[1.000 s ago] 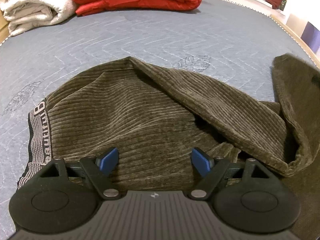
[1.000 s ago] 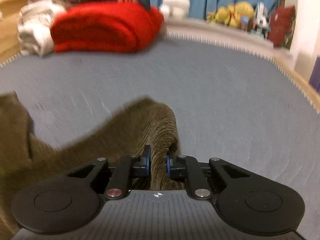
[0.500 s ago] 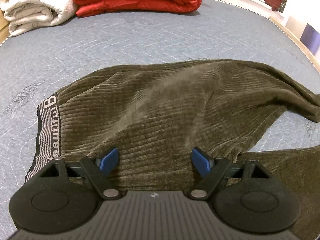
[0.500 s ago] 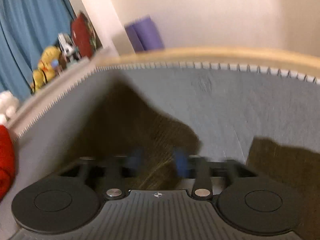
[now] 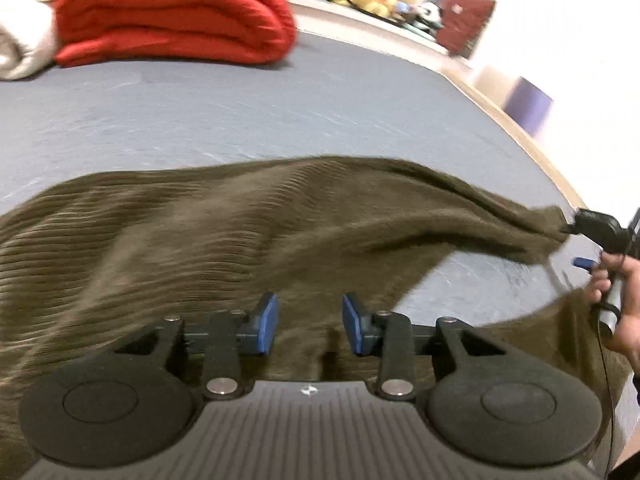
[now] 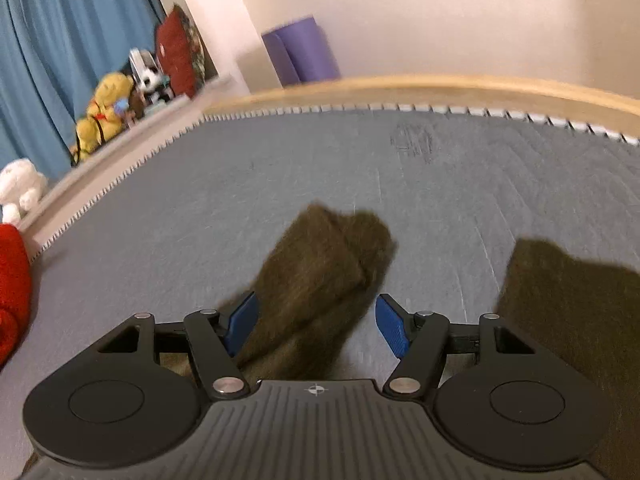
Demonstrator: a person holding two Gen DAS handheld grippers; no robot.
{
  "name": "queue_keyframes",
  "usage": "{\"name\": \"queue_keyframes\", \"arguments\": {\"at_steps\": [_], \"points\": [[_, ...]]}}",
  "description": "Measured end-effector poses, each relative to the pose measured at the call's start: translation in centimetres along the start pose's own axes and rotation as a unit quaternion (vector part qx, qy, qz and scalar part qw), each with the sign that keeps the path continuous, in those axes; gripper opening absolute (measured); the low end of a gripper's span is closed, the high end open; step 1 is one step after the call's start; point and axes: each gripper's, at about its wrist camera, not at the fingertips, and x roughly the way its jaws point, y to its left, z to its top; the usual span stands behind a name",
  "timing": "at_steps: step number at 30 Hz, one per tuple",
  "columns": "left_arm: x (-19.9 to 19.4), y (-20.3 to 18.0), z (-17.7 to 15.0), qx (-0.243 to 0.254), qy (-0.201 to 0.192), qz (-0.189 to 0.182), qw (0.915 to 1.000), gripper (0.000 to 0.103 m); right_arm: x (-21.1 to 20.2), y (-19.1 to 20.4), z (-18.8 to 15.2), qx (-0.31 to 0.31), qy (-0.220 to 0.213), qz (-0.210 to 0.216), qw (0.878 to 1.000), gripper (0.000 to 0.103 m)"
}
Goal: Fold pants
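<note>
Left gripper (image 5: 308, 324): jaws closing over ribbed cloth, pads not yet pressing.
Right gripper (image 6: 316, 324): spread, one pant leg lying loose between its blue pads; a second ago it pinched that leg.
Pants (image 5: 208, 240): one pair, brown corduroy, spread on the grey quilted mattress (image 5: 240, 112); the upper leg, folded earlier, is now pulled out straight.
Blankets: one red (image 5: 172, 16), folded thick.
</note>
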Motion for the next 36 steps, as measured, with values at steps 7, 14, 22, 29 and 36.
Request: {"name": "queue_keyframes", "arguments": {"at_steps": [7, 14, 22, 29, 36], "points": [[4.8, -1.5, -2.3, 0.091, 0.069, 0.053, 0.9921, 0.074, 2.1, -0.1, -2.8, 0.015, 0.053, 0.005, 0.998, 0.069], [3.7, -1.2, -2.3, 0.102, 0.068, 0.055, 0.9909, 0.021, 4.4, 0.2, -2.0, -0.03, 0.026, 0.055, 0.998, 0.02], [-3.4, 0.8, -0.9, 0.084, 0.032, 0.024, 0.9957, 0.013, -0.9, 0.4, 1.1, 0.014, 0.003, 0.035, 0.999, 0.011], [-5.5, 1.7, -3.2, 0.093, 0.091, -0.009, 0.9915, 0.039, -1.7, -2.0, 1.4, -0.028, 0.108, -0.06, 0.992, 0.037], [-10.0, 5.4, -1.6, 0.002, 0.013, -0.037, 0.9992, 0.05, -6.9, -4.9, 4.3, -0.028, 0.018, -0.032, 0.999, 0.068]]}}
